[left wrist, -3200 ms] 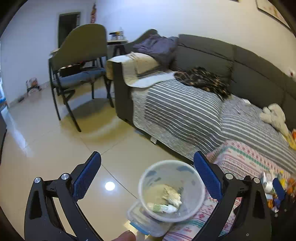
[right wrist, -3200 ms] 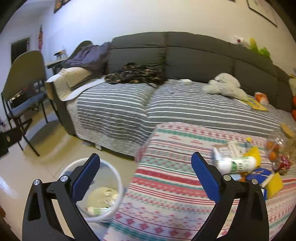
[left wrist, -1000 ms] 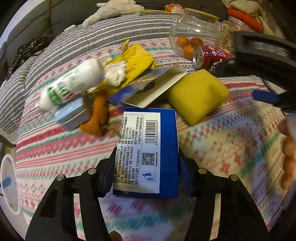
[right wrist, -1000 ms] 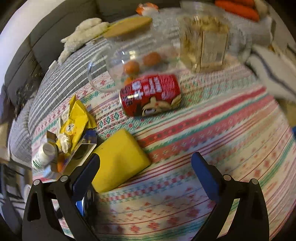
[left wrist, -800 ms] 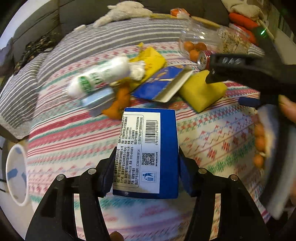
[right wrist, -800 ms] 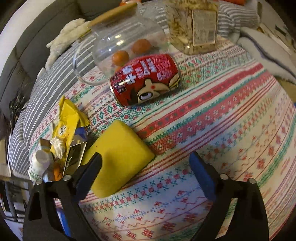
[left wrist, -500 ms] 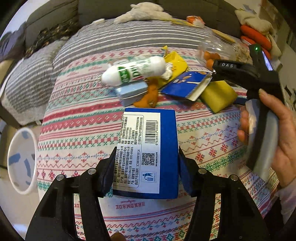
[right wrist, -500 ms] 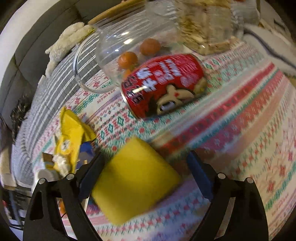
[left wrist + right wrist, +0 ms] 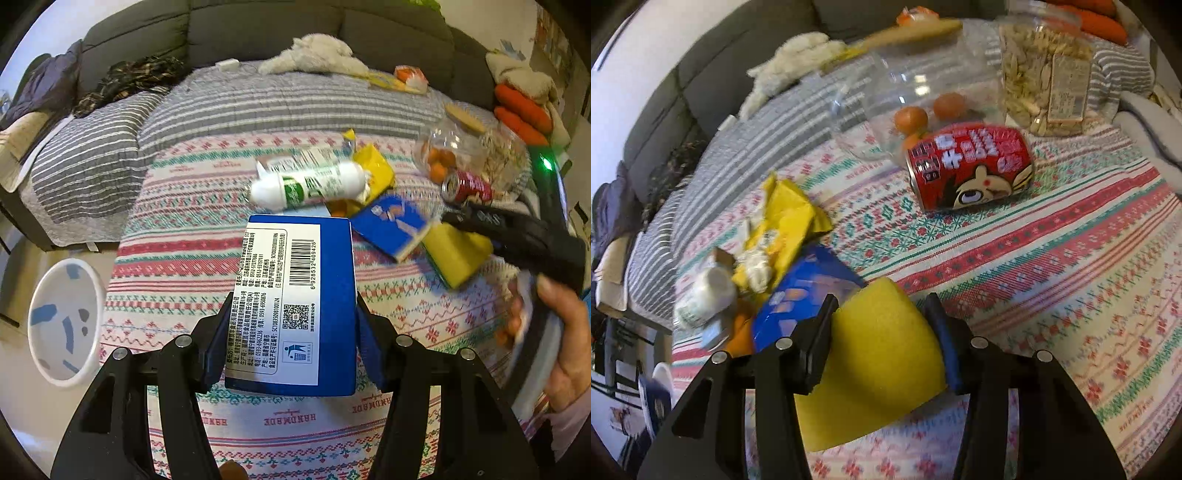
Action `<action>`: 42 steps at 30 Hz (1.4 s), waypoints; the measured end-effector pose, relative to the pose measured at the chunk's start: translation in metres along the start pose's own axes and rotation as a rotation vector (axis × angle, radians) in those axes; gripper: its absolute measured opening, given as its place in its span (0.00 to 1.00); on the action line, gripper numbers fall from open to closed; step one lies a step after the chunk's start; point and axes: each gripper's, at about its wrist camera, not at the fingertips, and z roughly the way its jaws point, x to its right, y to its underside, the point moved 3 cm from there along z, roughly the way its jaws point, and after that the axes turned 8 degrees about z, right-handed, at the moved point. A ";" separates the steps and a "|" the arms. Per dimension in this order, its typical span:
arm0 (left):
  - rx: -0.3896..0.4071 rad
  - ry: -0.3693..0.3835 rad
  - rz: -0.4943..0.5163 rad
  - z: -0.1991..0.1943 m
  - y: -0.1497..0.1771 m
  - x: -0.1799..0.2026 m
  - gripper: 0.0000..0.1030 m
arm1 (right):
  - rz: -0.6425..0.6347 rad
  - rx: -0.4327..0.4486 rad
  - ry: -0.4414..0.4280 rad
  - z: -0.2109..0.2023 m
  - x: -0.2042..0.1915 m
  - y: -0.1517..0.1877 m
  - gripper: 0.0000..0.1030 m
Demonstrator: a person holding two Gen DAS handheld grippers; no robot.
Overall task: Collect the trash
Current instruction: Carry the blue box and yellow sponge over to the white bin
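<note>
While the left gripper (image 9: 290, 345) clamps the blue carton (image 9: 295, 306) between its 2 pads, the white label faces the camera with barcode 6928532409426, a QR code and a bin pictogram. The patterned cloth (image 9: 192, 236) below reads "HANDMADE" along its near edge. The right gripper (image 9: 882, 334) is closing, with the yellow sponge (image 9: 879, 354) between its pads. Beyond it, the red can (image 9: 971, 170) with a cartoon face lies on its side. The white bin (image 9: 64, 317) stands far left.

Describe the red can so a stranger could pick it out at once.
On the patterned blanket covering the bed, look just in front of the clear jar holding oranges. The red can lies there on its side, the only red thing with a cartoon face on it.
</note>
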 end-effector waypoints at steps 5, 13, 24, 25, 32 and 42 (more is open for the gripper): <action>0.057 0.005 -0.033 -0.016 -0.006 -0.007 0.55 | -0.005 0.057 -0.058 -0.038 -0.003 0.007 0.47; 0.091 -0.009 -0.045 -0.028 -0.005 -0.014 0.55 | -0.024 0.114 -0.111 -0.066 -0.014 0.009 0.47; 0.097 -0.057 -0.098 -0.038 0.005 -0.047 0.55 | -0.129 0.141 -0.166 -0.075 -0.060 0.032 0.48; 0.099 -0.061 -0.103 -0.039 0.006 -0.050 0.55 | -0.141 0.142 -0.171 -0.076 -0.065 0.035 0.48; 0.104 -0.111 -0.160 -0.051 0.016 -0.089 0.55 | -0.213 0.139 -0.202 -0.078 -0.094 0.056 0.48; 0.110 -0.206 -0.285 -0.073 0.029 -0.159 0.55 | -0.322 0.130 -0.278 -0.085 -0.149 0.092 0.48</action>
